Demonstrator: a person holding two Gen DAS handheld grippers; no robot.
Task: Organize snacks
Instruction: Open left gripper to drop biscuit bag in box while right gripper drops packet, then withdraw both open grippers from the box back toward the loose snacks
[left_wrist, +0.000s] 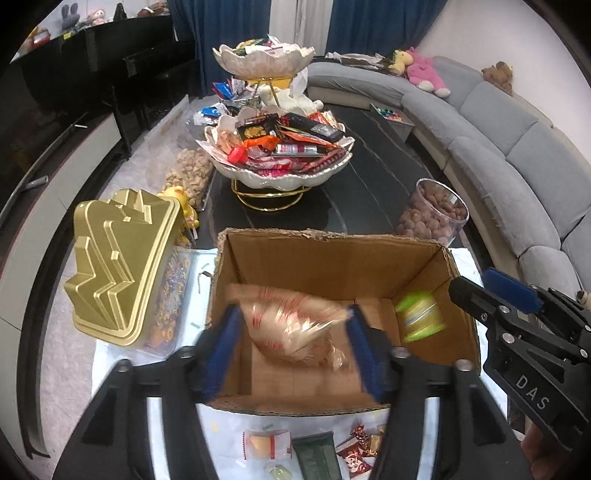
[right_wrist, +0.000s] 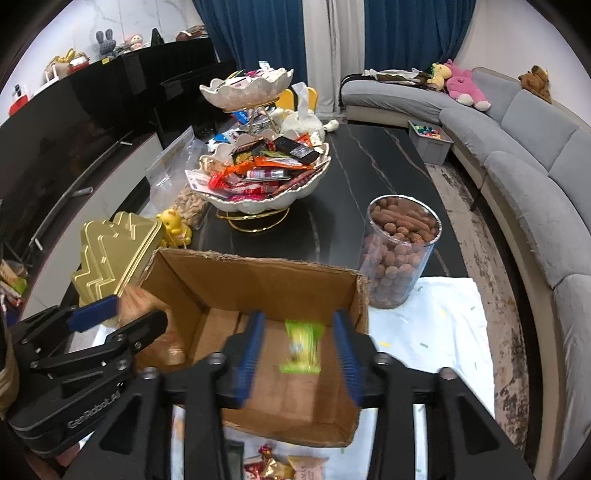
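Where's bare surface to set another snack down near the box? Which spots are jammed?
Free: the white cloth right of the cardboard box, in front of the nut jar; also the dark tabletop between the tiered snack bowl and the sofa side. Crowded: left of the box by the gold tin, and the near cloth edge with loose wrappers.

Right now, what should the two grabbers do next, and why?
Probably pull both back and reach for another snack. The left gripper and right gripper are open over the cardboard box, with the blurry red-and-white bag and green packet seemingly dropping in, and wrapped snacks wait on the white cloth.
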